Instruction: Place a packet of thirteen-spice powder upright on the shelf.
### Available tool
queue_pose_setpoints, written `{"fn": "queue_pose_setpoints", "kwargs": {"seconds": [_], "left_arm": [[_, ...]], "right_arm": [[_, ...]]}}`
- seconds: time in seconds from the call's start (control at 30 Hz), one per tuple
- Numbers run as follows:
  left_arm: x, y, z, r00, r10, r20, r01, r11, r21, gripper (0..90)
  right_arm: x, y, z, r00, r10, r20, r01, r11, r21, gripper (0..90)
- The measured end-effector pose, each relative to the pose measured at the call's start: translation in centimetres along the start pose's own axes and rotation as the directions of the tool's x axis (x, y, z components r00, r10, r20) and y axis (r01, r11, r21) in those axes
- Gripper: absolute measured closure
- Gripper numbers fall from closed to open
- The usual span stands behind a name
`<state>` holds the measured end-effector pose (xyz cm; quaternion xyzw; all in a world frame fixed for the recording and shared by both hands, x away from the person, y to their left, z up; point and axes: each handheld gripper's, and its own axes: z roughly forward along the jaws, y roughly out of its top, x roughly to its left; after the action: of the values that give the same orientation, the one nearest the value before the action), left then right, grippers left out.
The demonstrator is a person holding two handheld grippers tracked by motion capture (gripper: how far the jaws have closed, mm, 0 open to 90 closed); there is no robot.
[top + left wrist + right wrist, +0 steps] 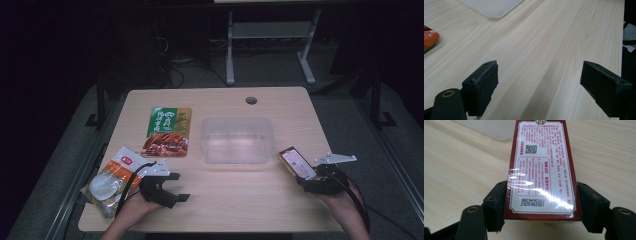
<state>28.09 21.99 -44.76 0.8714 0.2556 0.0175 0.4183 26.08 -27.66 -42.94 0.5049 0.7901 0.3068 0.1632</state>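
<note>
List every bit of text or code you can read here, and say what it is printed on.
"082049526J" on the red box clamped in the right gripper.
"20250830D1" just below it.
A QR code and small Chinese print on that box: too fine to read.
Large characters on the green pouch: blurred.
Orange packet: logo unreadable.

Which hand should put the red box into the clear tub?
The right. Its tool already clamps the red box just beside the clear tub. The left tool is open with nothing in it, nearer the snack bags.
</note>
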Motion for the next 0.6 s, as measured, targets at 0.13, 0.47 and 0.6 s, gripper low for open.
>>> {"fn": "queue_pose_setpoints", "kwargs": {"seconds": [0.13,0.47,0.6], "left_arm": [[-0.2,0.0,0.1,0.9999,0.009,0.005,-0.009,1.0,0.004,14.3],[-0.4,0.1,0.3,0.9995,0.023,0.021,-0.023,0.9997,0.007,14.3],[-0.4,0.1,0.4,0.999,0.032,0.03,-0.032,0.9994,0.014,14.3]], "right_arm": [[0.8,-0.6,-0.4,0.9993,-0.033,-0.017,0.033,0.999,0.009,31.8],[4.2,-0.9,-0.2,0.9738,-0.178,-0.141,0.182,0.983,0.01,31.8],[6.0,0.0,0.6,0.9434,-0.254,-0.213,0.256,0.967,-0.02,31.8]]}}
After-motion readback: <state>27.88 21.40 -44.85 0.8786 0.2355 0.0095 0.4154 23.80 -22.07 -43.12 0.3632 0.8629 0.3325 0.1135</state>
